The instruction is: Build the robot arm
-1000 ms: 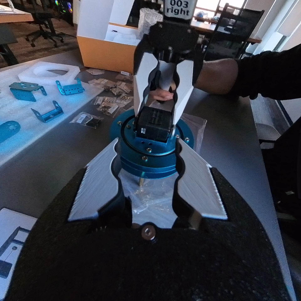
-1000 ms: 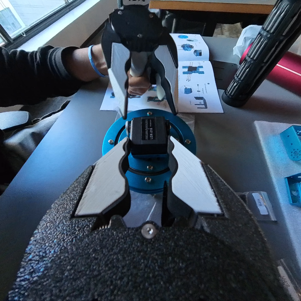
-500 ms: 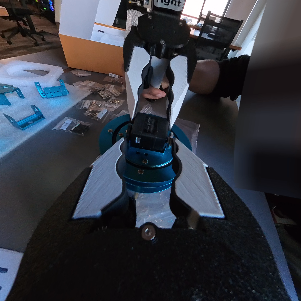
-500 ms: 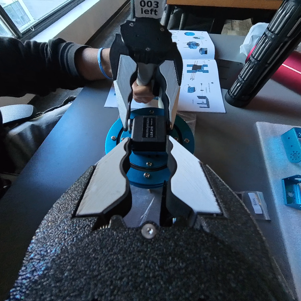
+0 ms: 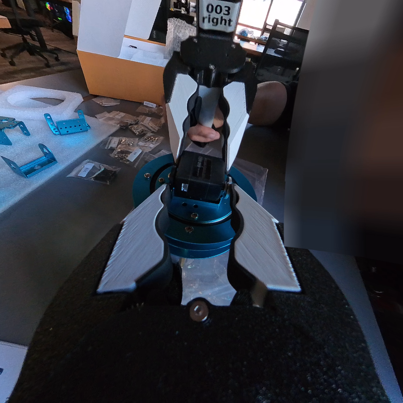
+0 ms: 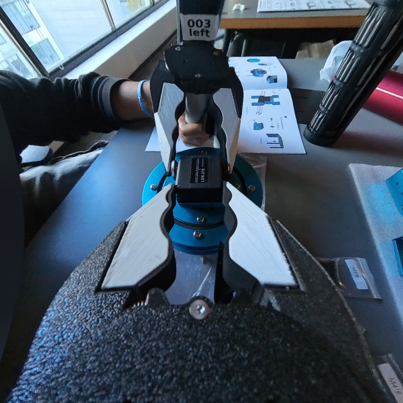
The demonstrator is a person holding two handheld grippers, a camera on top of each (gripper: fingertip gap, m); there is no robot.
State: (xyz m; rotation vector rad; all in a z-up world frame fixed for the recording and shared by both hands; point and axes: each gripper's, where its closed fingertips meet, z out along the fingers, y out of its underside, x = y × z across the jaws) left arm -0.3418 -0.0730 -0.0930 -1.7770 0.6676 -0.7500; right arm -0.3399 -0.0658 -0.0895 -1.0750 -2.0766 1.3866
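A black servo (image 5: 199, 174) stands on top of a round blue metal base (image 5: 196, 237) on the grey table. My left gripper (image 5: 199, 188) is shut on the near end of the servo, one fingertip on each side. My right gripper (image 5: 202, 164) comes in from the opposite side and grips the far end. In the right wrist view, my right gripper (image 6: 199, 186) is shut on the servo (image 6: 199, 174) above the blue base (image 6: 152, 196). The left gripper (image 6: 198, 172) faces it and touches the servo's other end. A clear plastic bag (image 5: 202, 279) lies under the base.
To the left lie small bags of screws (image 5: 130, 139), blue brackets (image 5: 67, 127) on white foam (image 5: 13, 174), and an orange and white box (image 5: 122, 76). An open booklet (image 6: 270, 117), a black ribbed cylinder (image 6: 353, 76), a red tube (image 6: 388, 96) and a person's sleeve (image 6: 65, 104) surround the base. Both grippers' tips are close together, under 4 cm apart.
My left gripper has moved in and narrowed its jaws onto the servo. My right gripper has kept its grip on the servo throughout.
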